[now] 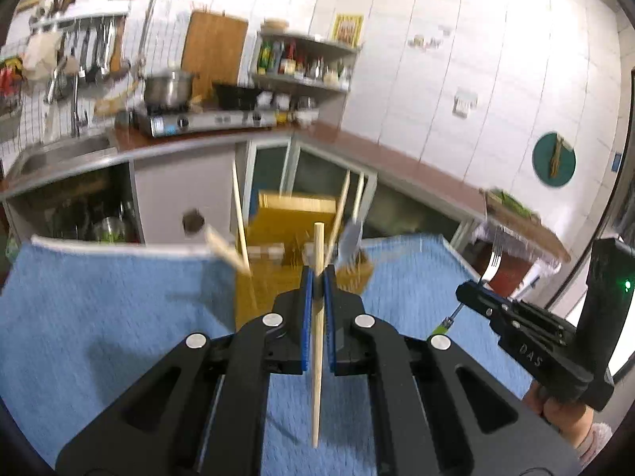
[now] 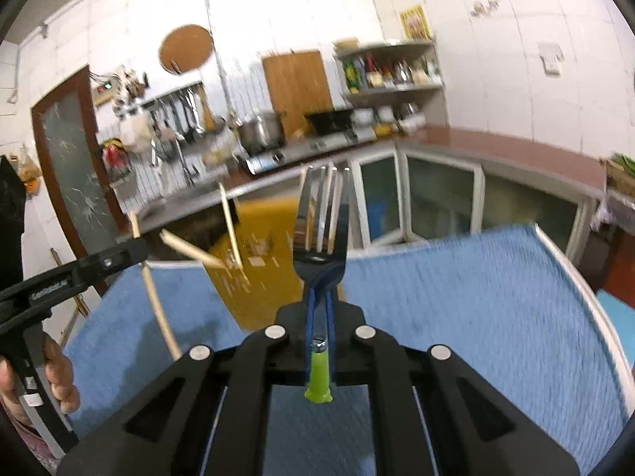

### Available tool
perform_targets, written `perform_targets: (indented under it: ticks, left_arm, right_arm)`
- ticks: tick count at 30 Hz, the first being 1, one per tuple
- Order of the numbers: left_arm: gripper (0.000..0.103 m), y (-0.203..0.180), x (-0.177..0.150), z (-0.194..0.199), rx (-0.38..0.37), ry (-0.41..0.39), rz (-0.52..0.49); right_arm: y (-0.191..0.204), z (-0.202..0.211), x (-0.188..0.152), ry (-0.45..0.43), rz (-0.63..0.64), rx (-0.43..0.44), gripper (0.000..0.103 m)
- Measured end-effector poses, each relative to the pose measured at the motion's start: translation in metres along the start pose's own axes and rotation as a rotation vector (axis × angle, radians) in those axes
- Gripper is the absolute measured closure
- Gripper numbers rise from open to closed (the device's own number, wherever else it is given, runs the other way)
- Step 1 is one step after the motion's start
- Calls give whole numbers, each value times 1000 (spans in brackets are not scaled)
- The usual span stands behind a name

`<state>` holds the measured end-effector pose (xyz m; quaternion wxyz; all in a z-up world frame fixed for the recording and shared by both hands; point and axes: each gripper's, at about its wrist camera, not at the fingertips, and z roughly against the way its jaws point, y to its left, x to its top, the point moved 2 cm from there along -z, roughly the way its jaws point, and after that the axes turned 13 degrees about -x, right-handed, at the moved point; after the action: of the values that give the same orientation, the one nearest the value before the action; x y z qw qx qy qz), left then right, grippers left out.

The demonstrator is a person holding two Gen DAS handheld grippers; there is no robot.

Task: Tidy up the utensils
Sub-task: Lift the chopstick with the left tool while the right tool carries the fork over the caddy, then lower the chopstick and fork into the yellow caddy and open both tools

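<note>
While both of your grippers pinch a utensil, they hang above the blue towel [image 1: 99, 317].

In the left wrist view, your left gripper [image 1: 317, 277] sits at lower centre, pads pressed on a wooden chopstick [image 1: 317, 341] that stands nearly upright; behind it a yellow holder [image 1: 278, 277] with more sticks is blurred, and at the right edge your right gripper [image 1: 470, 289] grips the fork [image 1: 492, 263]. In the right wrist view, the fork stands upright at centre with tines up, its green handle [image 2: 319, 377] between the closed pads, and your left gripper [image 2: 135, 252] enters from the left edge with the chopstick slanting below it.
</note>
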<state>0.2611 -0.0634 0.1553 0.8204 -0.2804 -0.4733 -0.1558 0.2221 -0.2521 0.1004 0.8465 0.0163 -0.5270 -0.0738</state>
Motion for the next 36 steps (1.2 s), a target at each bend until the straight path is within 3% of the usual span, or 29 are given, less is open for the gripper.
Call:
perform_targets:
  ticks: [9,15,19,23,29,36]
  left_arm:
    - [98,-9,94,16,63,-209,-85]
    - [98,0,121,-5,126,-267,-129]
    - [98,14,112,-31,111,-246,-115]
    - [98,23,89,-60,147,-190,-146]
    - [98,49,61,-87,122,-92,-86]
    - [97,67,34,-103,136,2,-48]
  right_arm:
    - [36,-5,84,-133,68,16,97]
    - [39,-34,96,-135,65,-2,97]
    - [41,-56,83,-120,83,-31,97]
    - [47,-76,66,-85,133,-63,97]
    - [54,-102,46,-24,183,-65,97]
    - [55,-108,39,-14,213,-70,97]
